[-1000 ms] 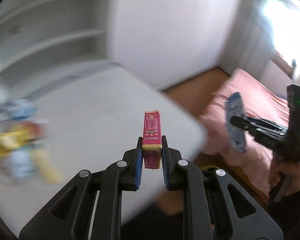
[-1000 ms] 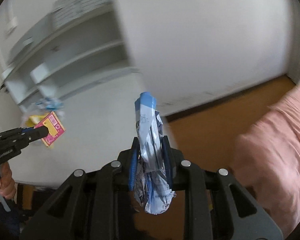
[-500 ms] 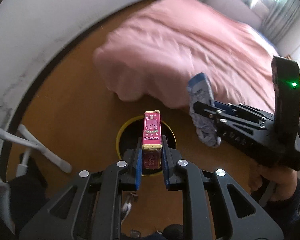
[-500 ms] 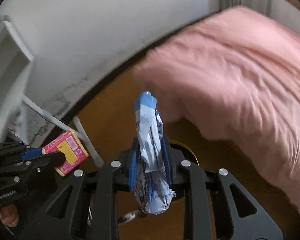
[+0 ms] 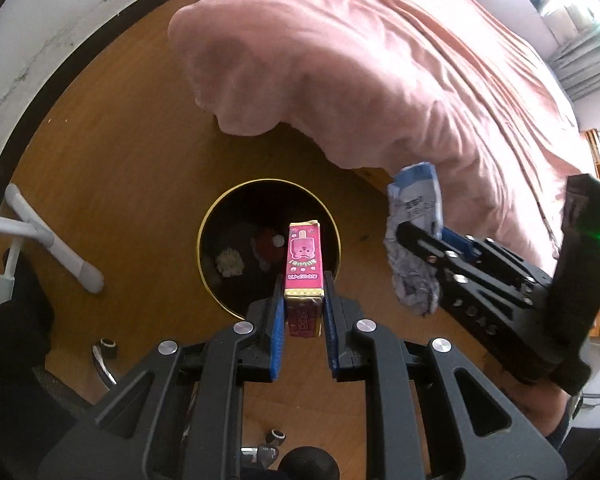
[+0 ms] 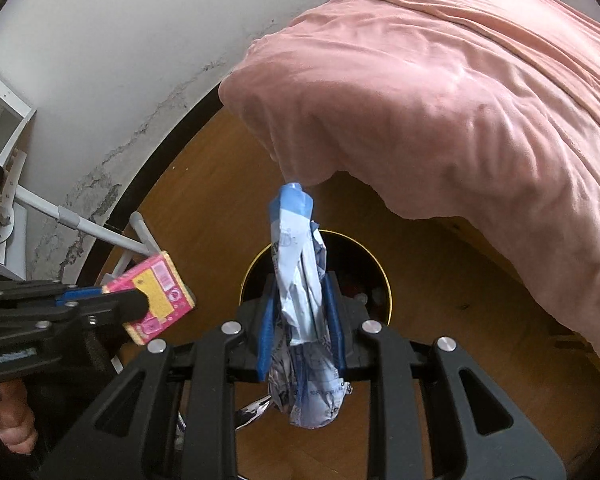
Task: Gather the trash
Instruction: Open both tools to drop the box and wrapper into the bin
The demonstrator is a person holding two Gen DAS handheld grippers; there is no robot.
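Observation:
My left gripper is shut on a small pink carton and holds it over the near rim of a round black bin with a gold edge on the wooden floor. The bin holds some scraps. My right gripper is shut on a crumpled blue-and-white wrapper above the same bin. In the left wrist view the right gripper with the wrapper is to the right of the bin. In the right wrist view the left gripper with the carton is at the left.
A pink bedcover hangs over the floor just behind the bin. White table legs stand at the left by a white wall. Chair casters lie on the floor near me.
Both grippers have swung from the white table down to the floor and now hover over the bin, each still holding its item. The bin has come closer and more central.

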